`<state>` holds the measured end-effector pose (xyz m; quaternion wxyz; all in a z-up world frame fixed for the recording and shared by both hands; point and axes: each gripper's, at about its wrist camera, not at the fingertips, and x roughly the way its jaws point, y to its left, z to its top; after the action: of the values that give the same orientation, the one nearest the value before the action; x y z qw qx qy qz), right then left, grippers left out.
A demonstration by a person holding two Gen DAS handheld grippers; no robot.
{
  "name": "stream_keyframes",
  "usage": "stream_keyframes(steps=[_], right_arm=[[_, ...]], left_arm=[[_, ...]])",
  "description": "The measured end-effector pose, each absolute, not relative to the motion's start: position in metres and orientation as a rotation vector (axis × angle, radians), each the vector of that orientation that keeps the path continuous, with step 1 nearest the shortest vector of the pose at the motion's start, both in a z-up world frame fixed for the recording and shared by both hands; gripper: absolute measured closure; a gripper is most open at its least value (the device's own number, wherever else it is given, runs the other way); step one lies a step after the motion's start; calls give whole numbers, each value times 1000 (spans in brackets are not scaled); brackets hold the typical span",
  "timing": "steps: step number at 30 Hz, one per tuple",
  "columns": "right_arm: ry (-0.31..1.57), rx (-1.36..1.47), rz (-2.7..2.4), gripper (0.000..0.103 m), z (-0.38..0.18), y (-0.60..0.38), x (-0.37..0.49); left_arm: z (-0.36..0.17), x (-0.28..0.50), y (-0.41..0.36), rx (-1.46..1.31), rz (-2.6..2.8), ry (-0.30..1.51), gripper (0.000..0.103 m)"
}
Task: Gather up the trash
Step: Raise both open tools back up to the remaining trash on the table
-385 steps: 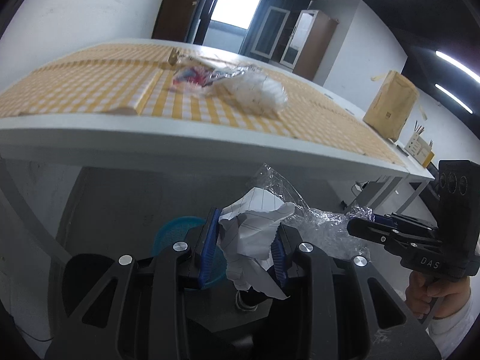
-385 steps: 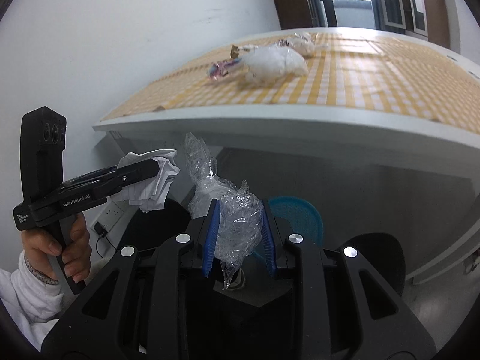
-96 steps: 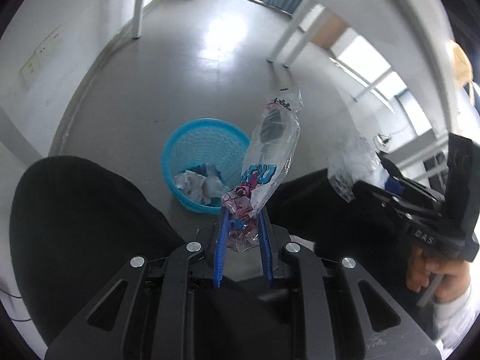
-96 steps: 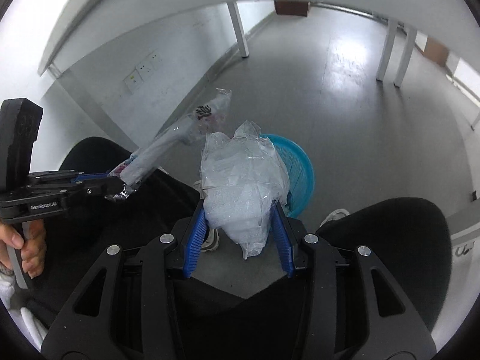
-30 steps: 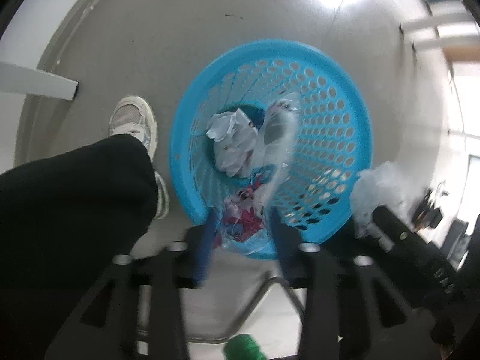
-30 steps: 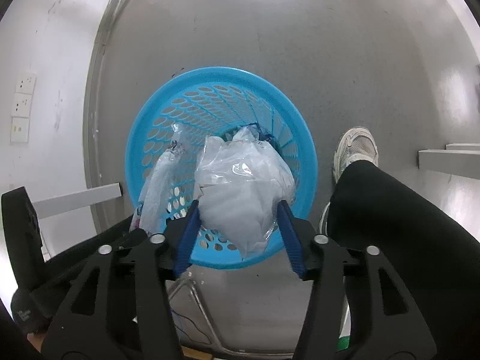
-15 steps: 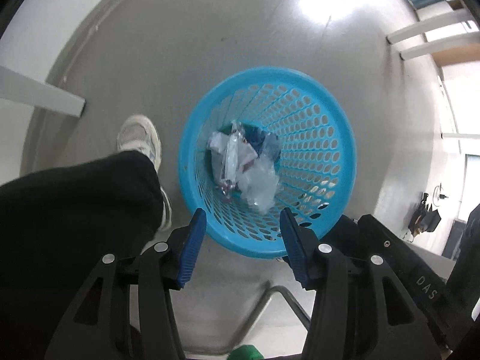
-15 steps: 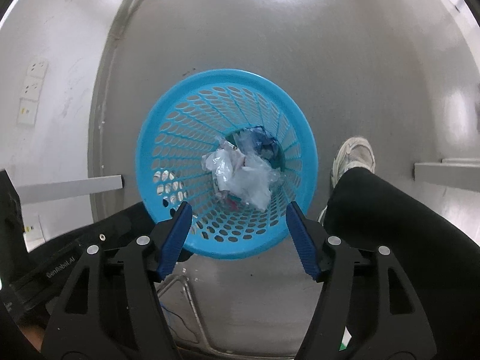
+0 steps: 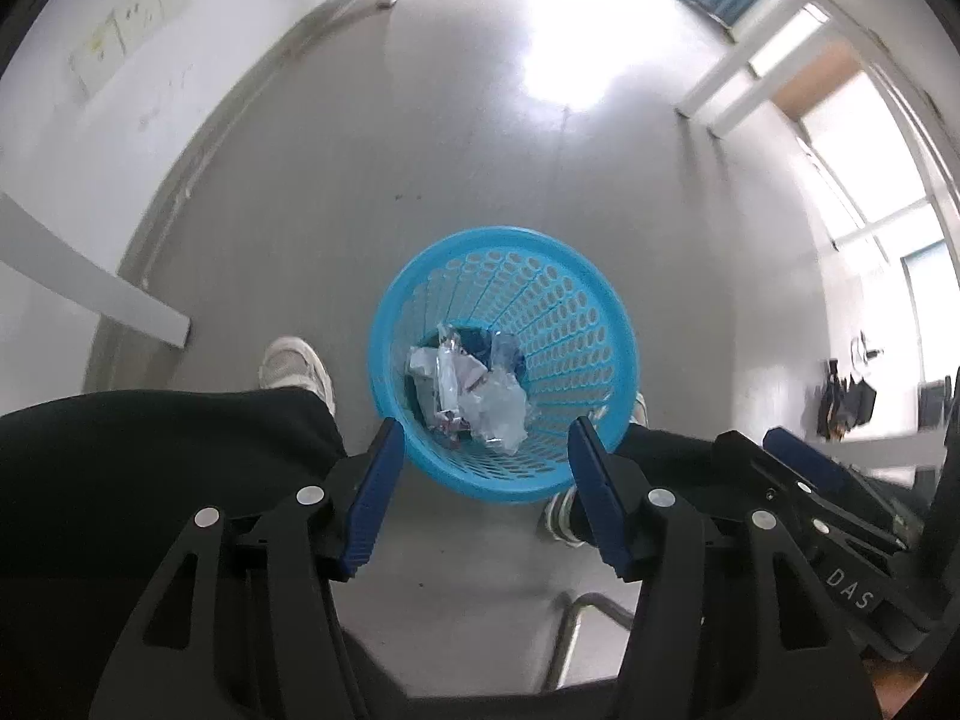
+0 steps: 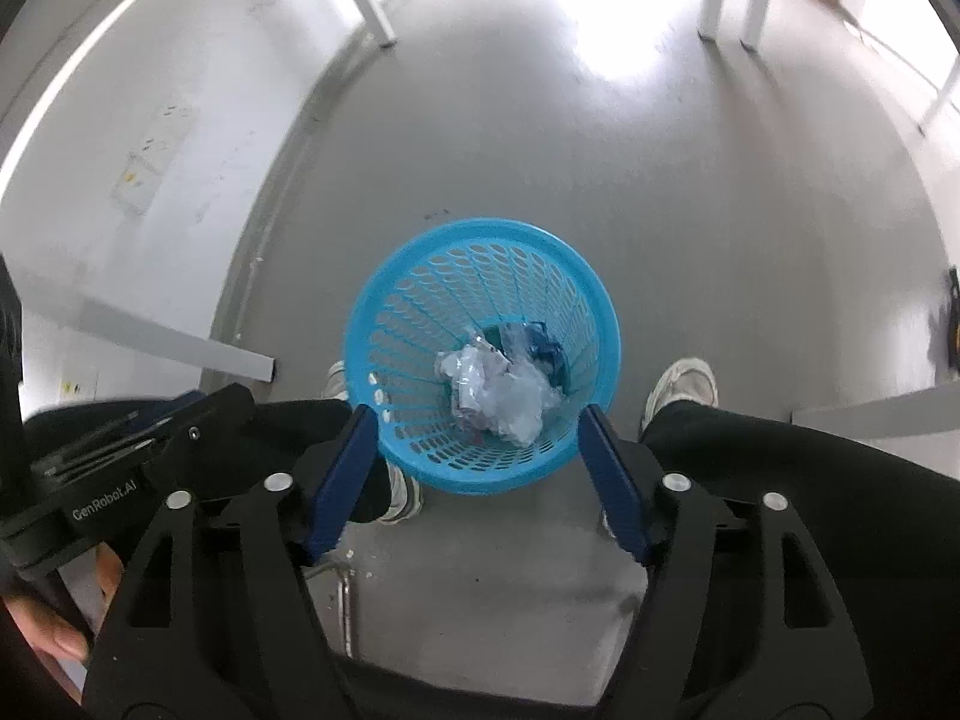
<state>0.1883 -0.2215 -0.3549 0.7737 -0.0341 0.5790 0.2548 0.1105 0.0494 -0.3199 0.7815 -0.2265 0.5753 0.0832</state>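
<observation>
A blue perforated waste basket (image 9: 576, 306) (image 10: 414, 312) stands on the grey floor below both grippers. At its bottom lies a heap of trash (image 9: 474, 390) (image 10: 504, 387): crumpled paper, a printed wrapper and clear plastic bags. My left gripper (image 9: 483, 462) hangs above the basket's near rim, its jaws opening, nothing between the blue pads. High over the basket my right gripper (image 10: 477, 453) is also opening, with empty jaws. Each view shows the other gripper from the side: the right gripper (image 9: 840, 516) and the left gripper (image 10: 120, 456).
A person's black trouser legs (image 9: 150, 462) (image 10: 810, 480) and white shoes (image 9: 297, 363) (image 10: 684, 387) flank the basket. White table legs (image 9: 102, 294) (image 10: 174, 342) stand to the left. A metal chair bar (image 9: 576, 618) runs near the bottom.
Both grippers let the wrapper and the plastic bag fall into the basket, then rose well above it with their jaws spreading wider. The basket now looks smaller and farther away.
</observation>
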Motion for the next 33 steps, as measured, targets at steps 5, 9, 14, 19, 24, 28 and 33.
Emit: stream_keyframes(steps=[5, 9, 14, 19, 24, 28, 33], right_arm=[[1185, -120, 575, 35, -329, -231, 162], [1139, -125, 612, 33, -305, -241, 142], [1064, -124, 650, 31, -272, -257, 115], [957, -119, 683, 27, -232, -272, 87], [851, -106, 700, 21, -193, -288, 63], [787, -83, 706, 15, -165, -300, 52], [709, -60, 714, 9, -131, -307, 46]], left_arm=[[-286, 85, 42, -417, 133, 1189, 45], [-263, 67, 40, -399, 83, 1146, 37], [-227, 38, 35, -332, 75, 1054, 29], [-193, 11, 33, -285, 69, 957, 25], [-167, -9, 35, -261, 69, 873, 9], [-150, -18, 33, -251, 55, 831, 6], [-126, -27, 34, -261, 46, 776, 6]])
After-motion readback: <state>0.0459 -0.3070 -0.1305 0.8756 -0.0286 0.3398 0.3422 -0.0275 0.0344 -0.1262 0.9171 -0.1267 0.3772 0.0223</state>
